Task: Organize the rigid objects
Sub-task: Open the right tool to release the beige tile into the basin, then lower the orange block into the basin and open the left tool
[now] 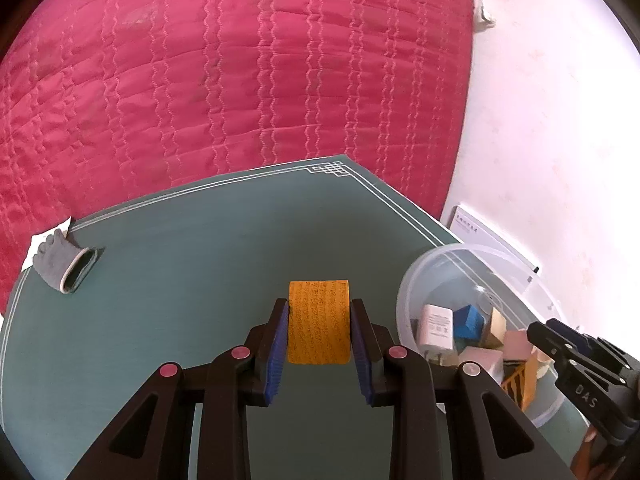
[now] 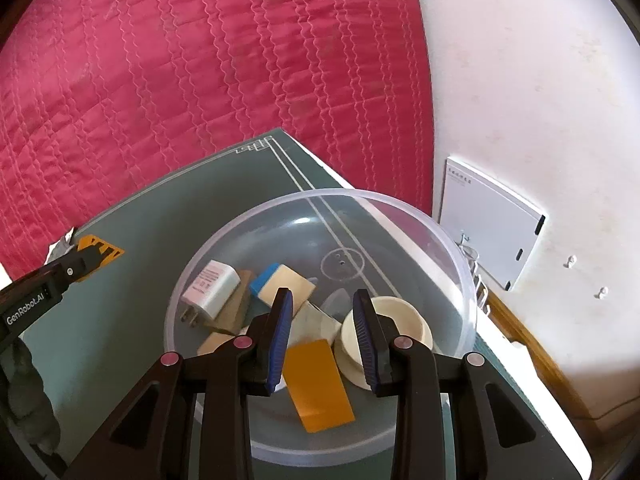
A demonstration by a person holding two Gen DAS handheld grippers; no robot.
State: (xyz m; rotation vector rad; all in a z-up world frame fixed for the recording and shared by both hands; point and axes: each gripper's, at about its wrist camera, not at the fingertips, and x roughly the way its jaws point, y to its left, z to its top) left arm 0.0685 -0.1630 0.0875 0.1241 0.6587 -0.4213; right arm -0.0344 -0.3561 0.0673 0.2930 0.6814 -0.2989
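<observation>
My left gripper [image 1: 319, 324] is shut on an orange block [image 1: 319, 322] with a rough patterned face, held just above the green mat [image 1: 180, 320]. To its right stands a clear plastic bowl [image 1: 404, 292] with several rigid items: a white charger [image 1: 436, 330], a blue cube [image 1: 468, 320] and wooden blocks. My right gripper [image 2: 322, 316] is open and hovers over the bowl [image 2: 448, 240], above a flat orange piece [image 2: 320, 388], a white charger [image 2: 212, 288] and a cream cup [image 2: 400, 320]. The left gripper with its orange block [image 2: 100, 246] shows at the left of the right wrist view.
A grey glove [image 1: 64, 264] lies at the mat's left corner. The mat rests on a red quilted bedspread [image 1: 240, 80]. A white booklet [image 2: 488, 224] lies on the pale floor to the right. The right gripper body [image 1: 580, 364] overlaps the bowl's near right side.
</observation>
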